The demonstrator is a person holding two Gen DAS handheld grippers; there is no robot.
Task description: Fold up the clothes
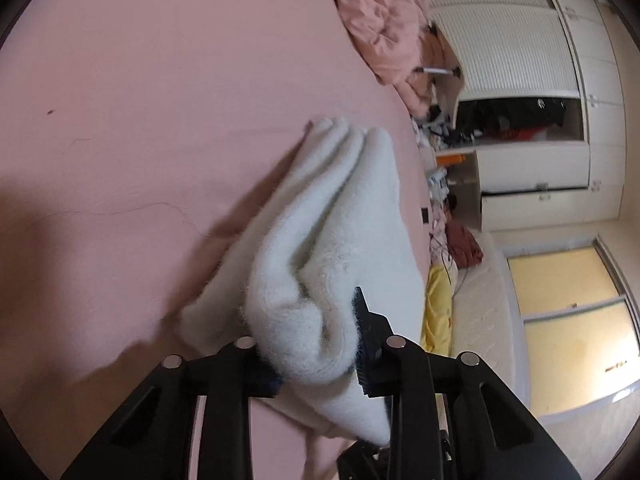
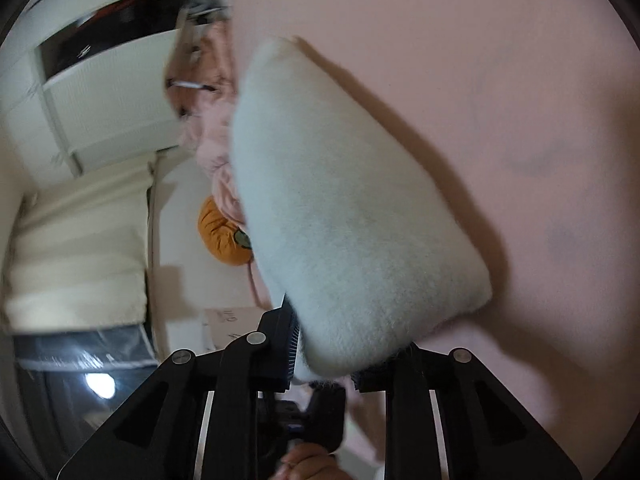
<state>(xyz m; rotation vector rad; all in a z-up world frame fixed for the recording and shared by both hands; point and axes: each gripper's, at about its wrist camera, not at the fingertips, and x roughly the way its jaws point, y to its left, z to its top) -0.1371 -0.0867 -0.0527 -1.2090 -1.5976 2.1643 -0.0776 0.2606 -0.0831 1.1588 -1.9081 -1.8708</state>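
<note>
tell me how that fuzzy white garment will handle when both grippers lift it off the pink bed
The white garment is probably floppy: it bunches in soft rolls where the left gripper pinches it. It looks thick and fluffy, so likely light for its bulk. The fuzzy surface should resist slipping in the right gripper, though loose layers may sag over the bed.

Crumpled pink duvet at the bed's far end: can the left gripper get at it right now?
Probably not: the left gripper is shut on the fluffy white garment, and the crumpled pink duvet lies well beyond it across the pink sheet.
</note>
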